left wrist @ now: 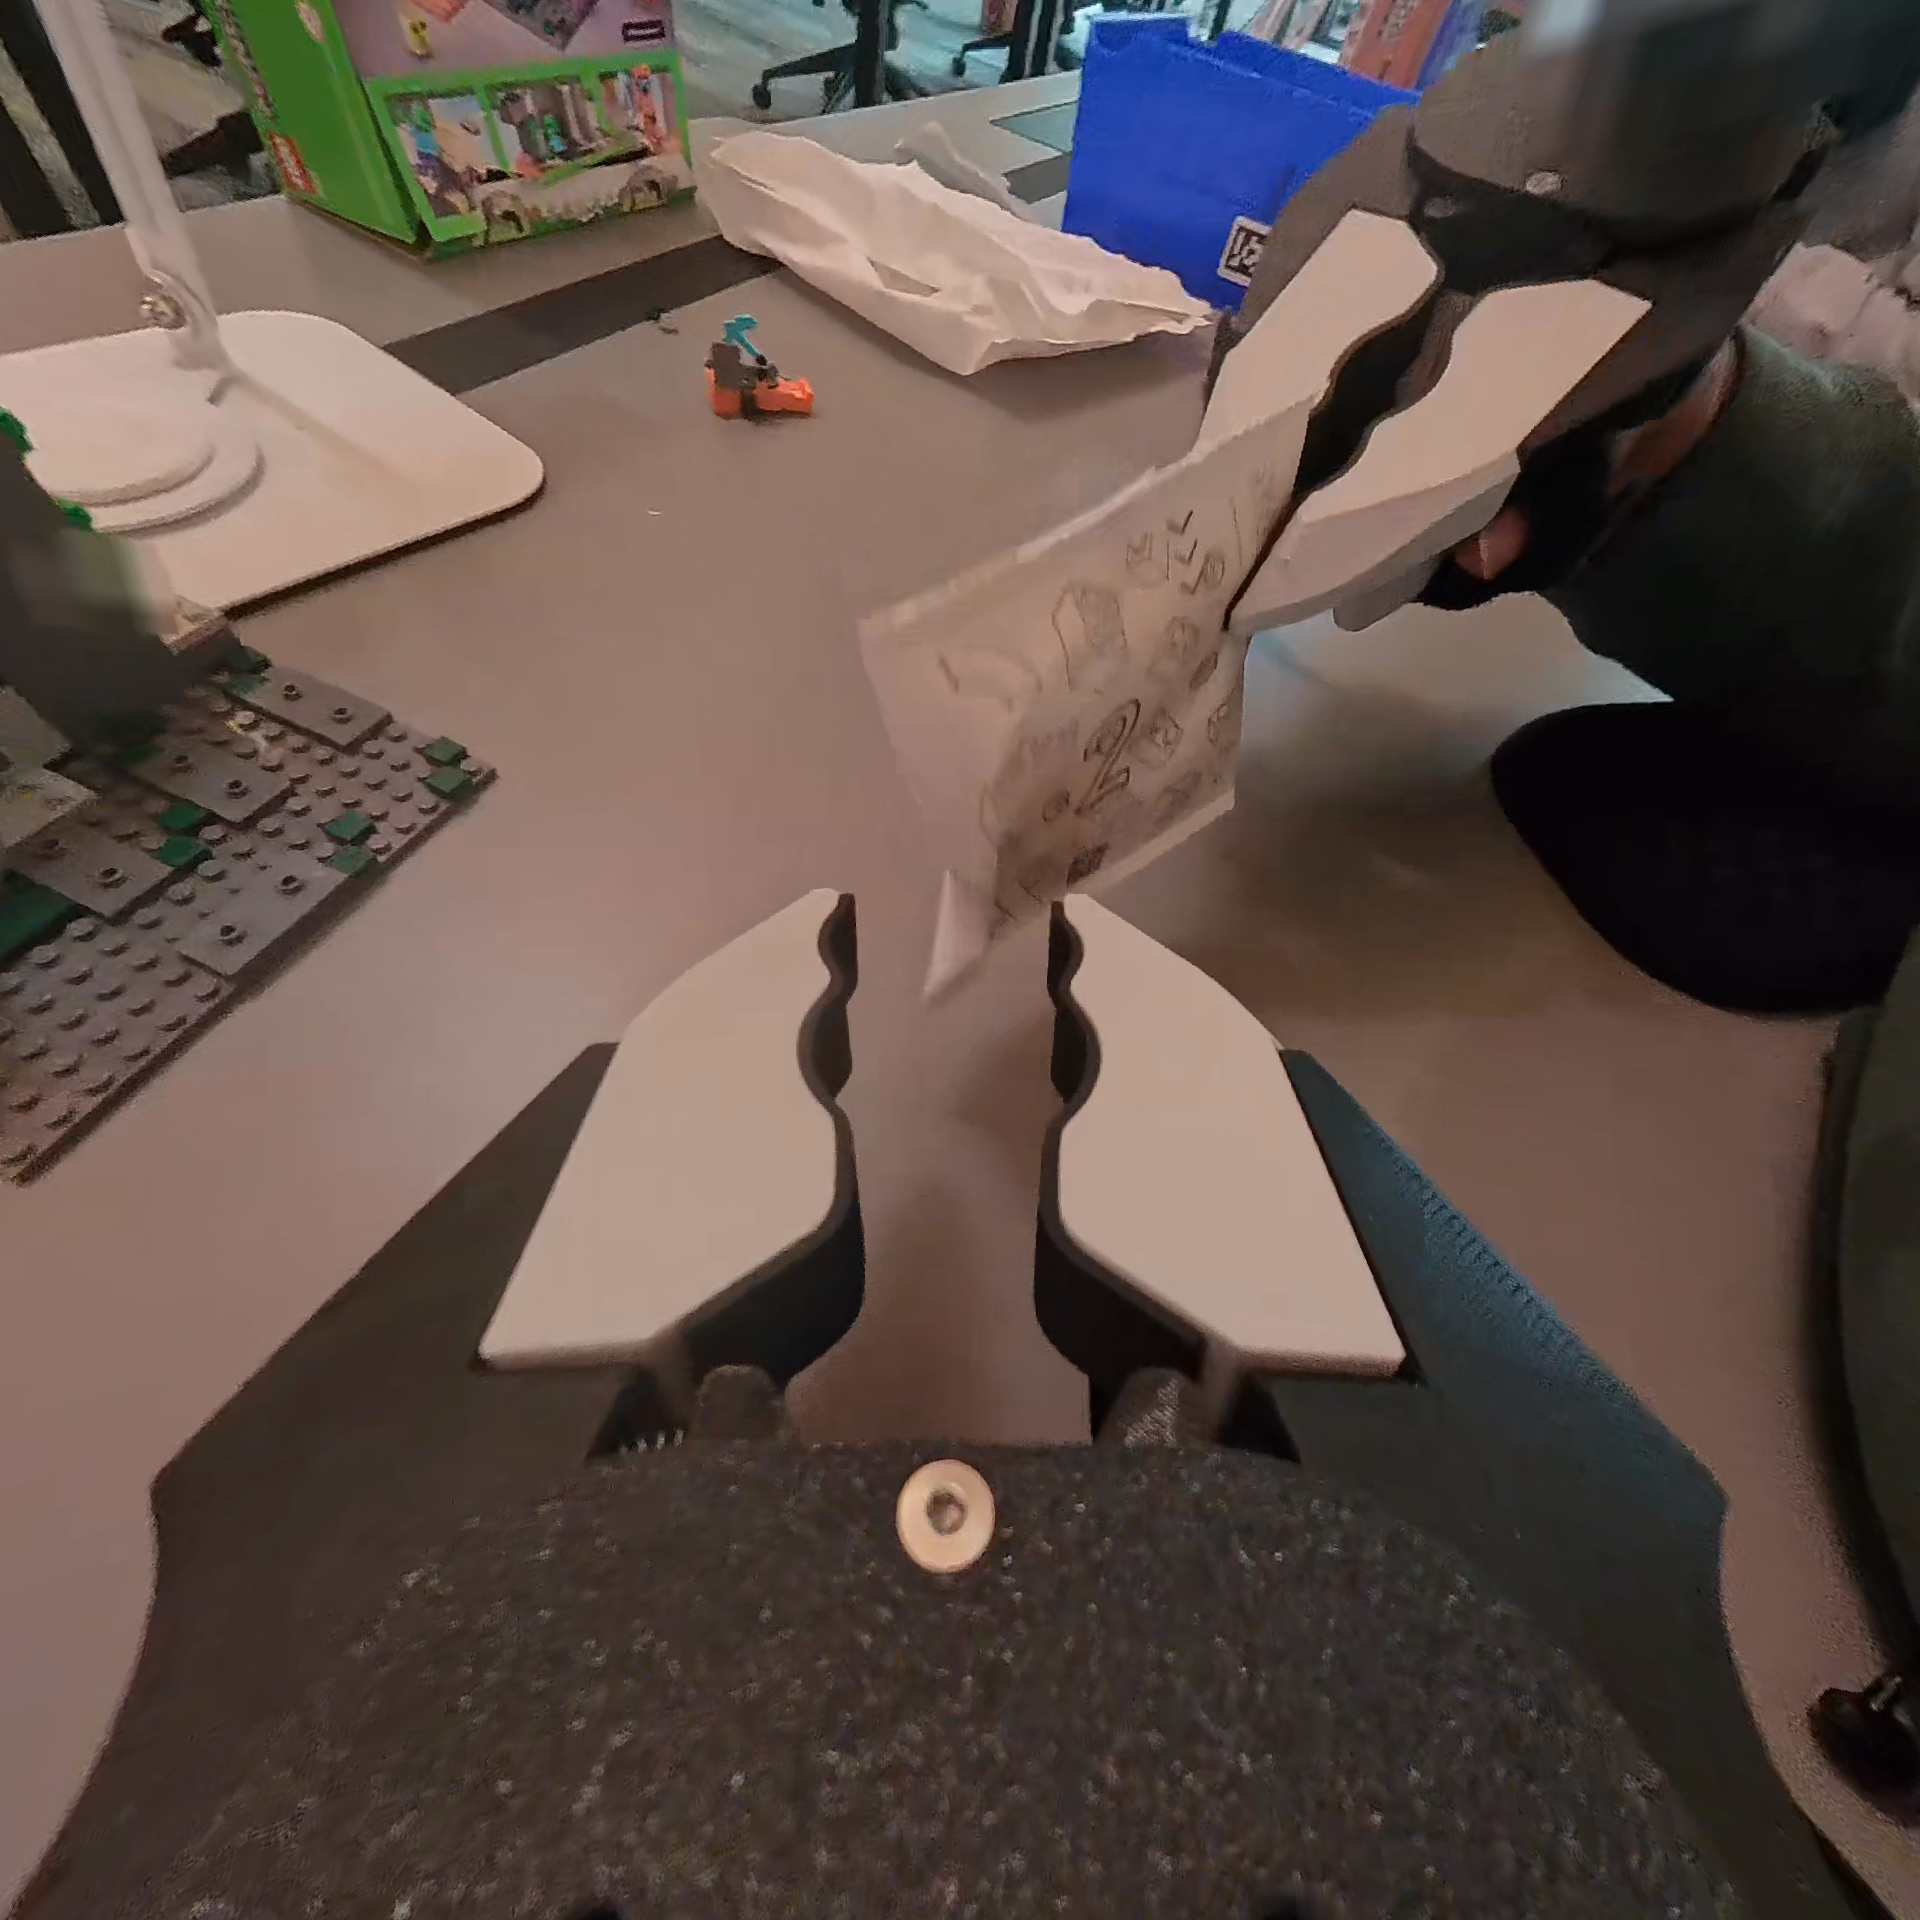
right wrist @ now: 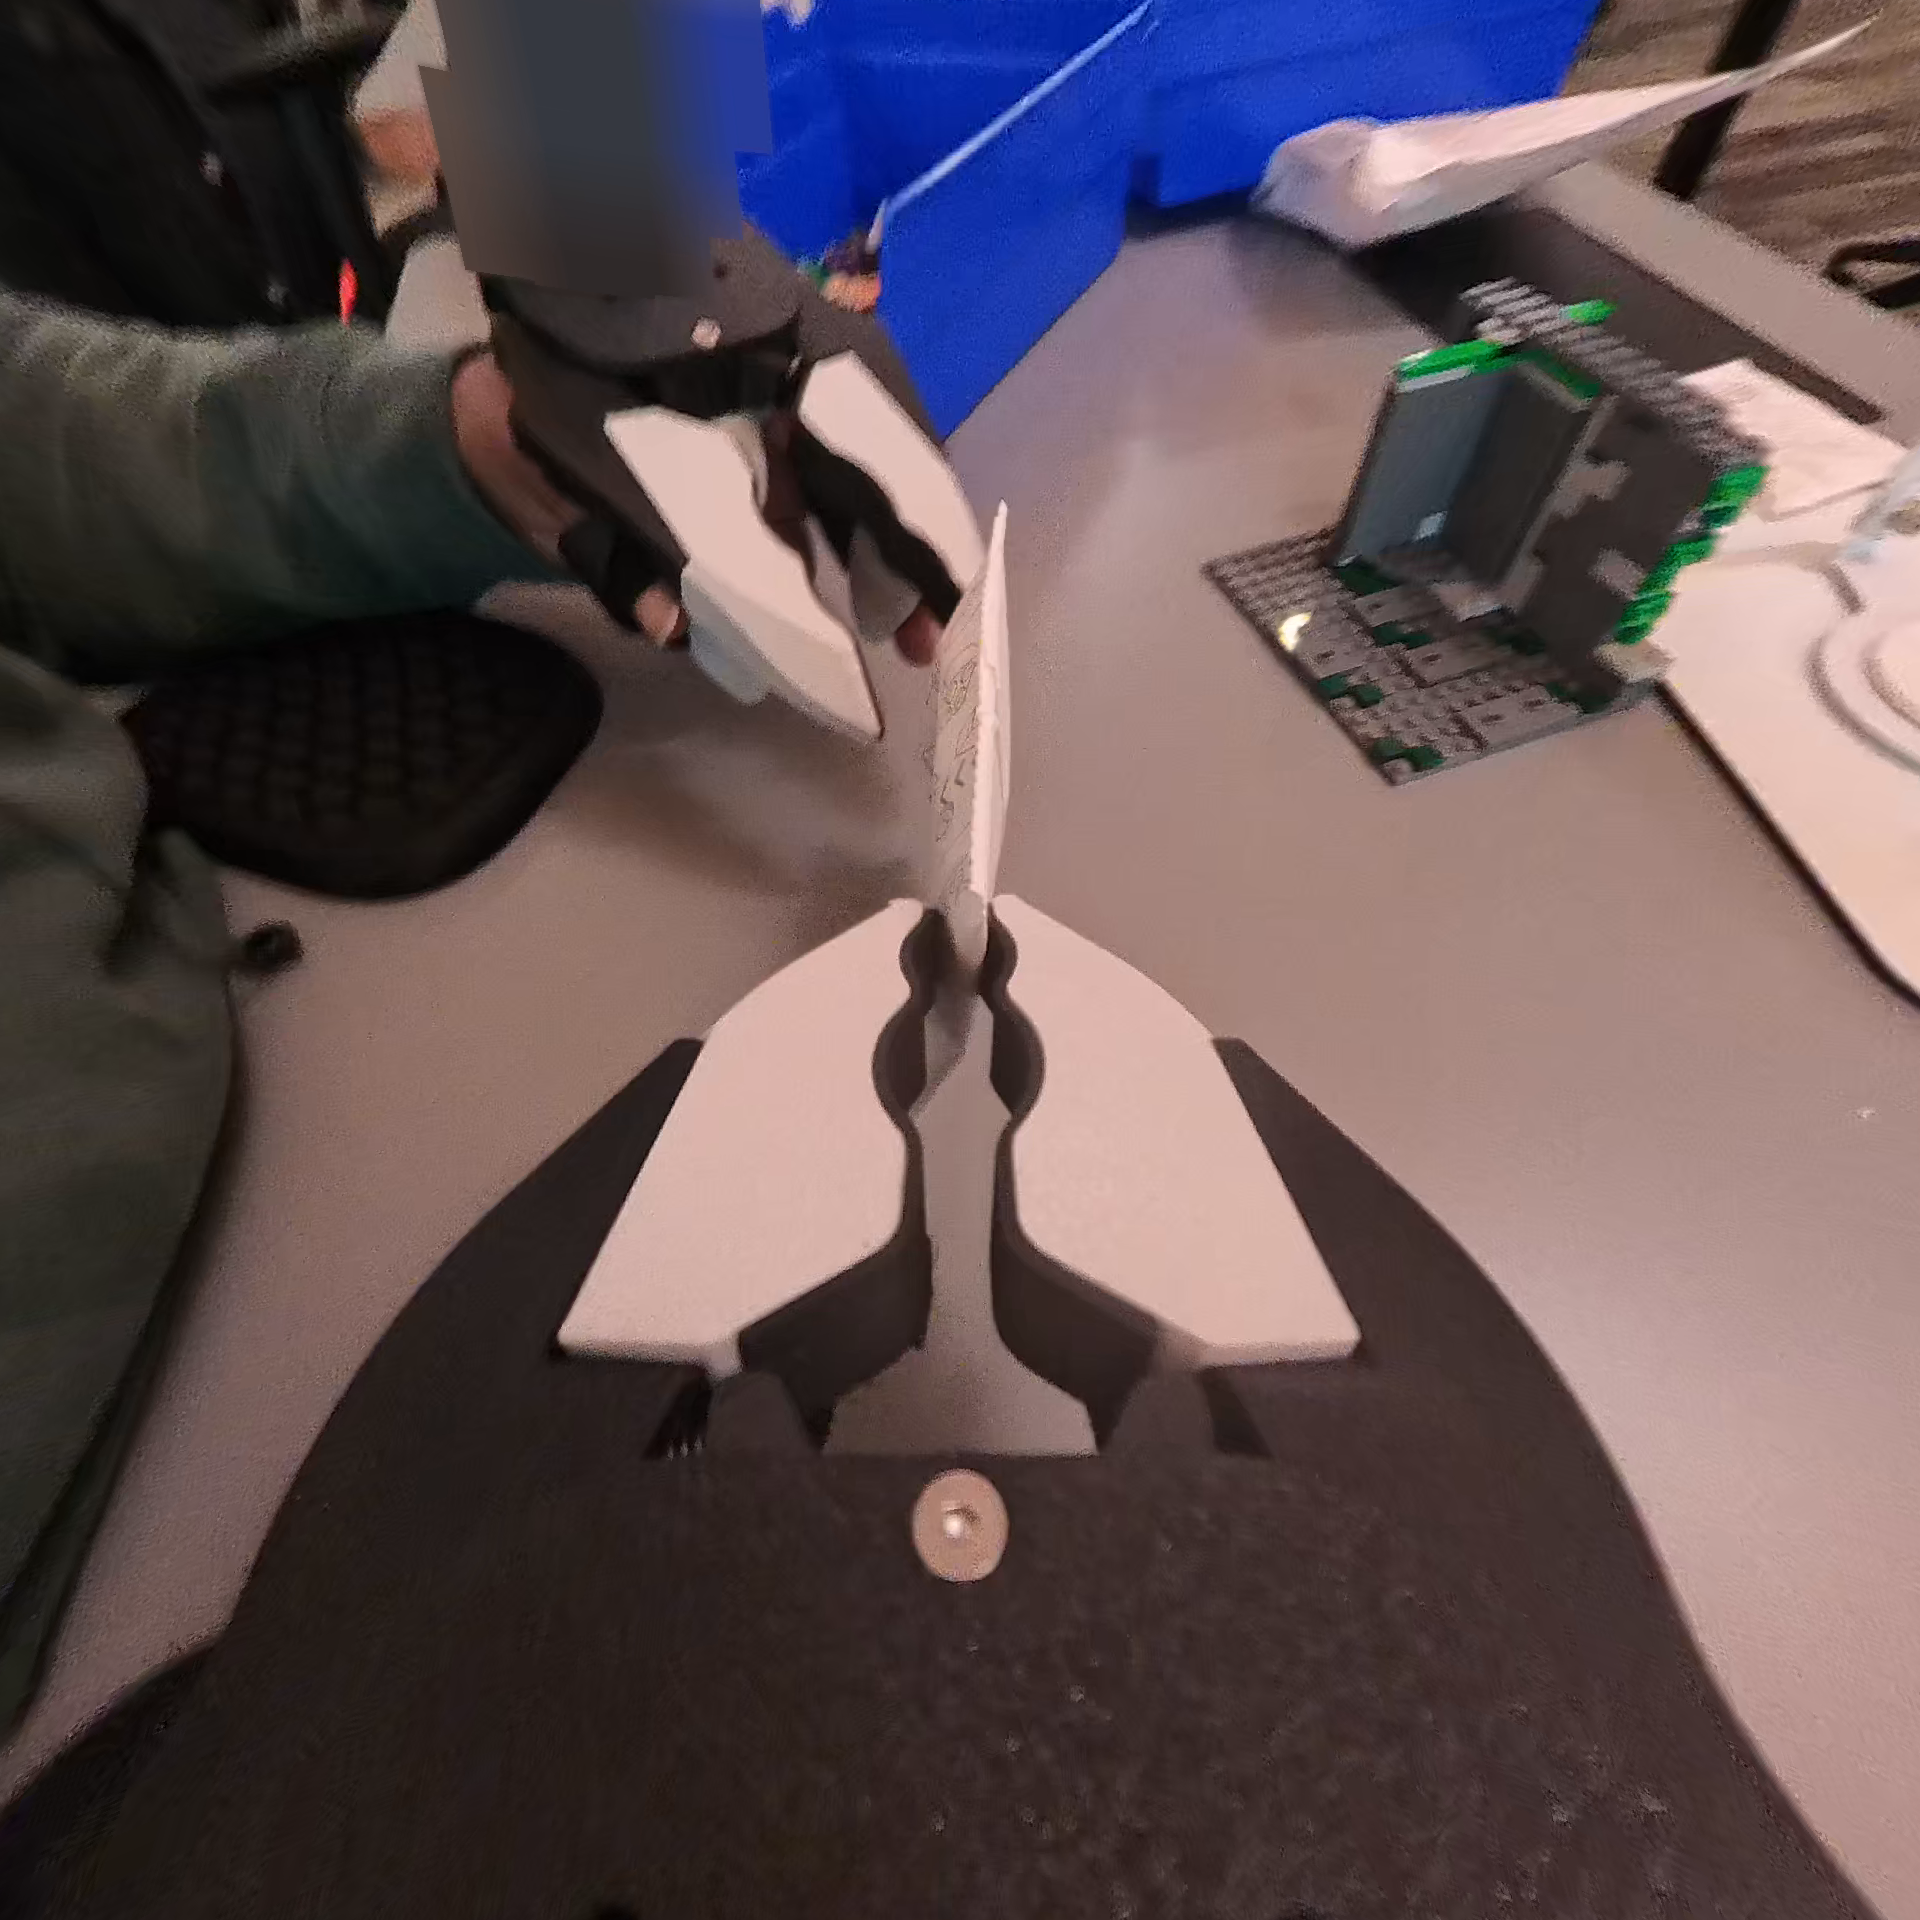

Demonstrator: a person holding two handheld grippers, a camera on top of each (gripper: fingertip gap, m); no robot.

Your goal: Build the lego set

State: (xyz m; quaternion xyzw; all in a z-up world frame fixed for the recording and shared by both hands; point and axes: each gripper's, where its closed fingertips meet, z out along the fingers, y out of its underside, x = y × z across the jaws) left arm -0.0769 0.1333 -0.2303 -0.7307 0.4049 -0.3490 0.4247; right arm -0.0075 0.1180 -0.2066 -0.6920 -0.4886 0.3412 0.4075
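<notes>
Grey tabletop runs under both tools. Left gripper has its jaws spread, empty, just below a white printed paper bag — right gripper pinches that bag's edge in the air. Farther off sit the partly built lego model and a green box.

Plenty of bare surface straight ahead of the left gripper, whose jaws are parted. The paper bag hangs just off its right tip, clamped in the right gripper. Brick build and lamp base block the left side, a small orange model sits farther back.
</notes>
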